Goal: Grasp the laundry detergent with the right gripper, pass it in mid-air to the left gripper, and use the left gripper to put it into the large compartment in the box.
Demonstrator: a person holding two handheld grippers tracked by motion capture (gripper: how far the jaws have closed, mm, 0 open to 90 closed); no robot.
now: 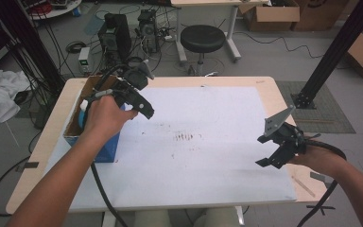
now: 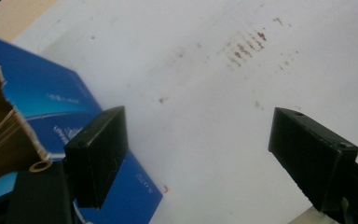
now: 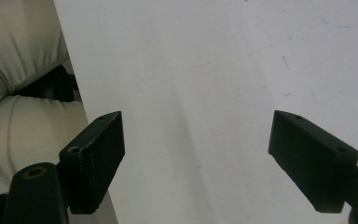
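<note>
The left gripper (image 1: 139,97) is hovering beside the open blue cardboard box (image 1: 105,147) at the left edge of the white sheet (image 1: 208,161), its jaws spread wide with nothing between them. The box's blue wall is showing just beside the left jaw. Something pale blue seems to be lying inside. The right gripper (image 1: 263,151) is hanging released over the sheet's right side.

blue box (image 1: 105,150) | cardboard carton, top open, torn brown flaps, pale brown inside | upright at the white sheet's nine o'clock edge, table's left side | in the left gripper view its blue printed wall (image 2: 51,105) sits at eight o'clock, torn rim showing
</note>
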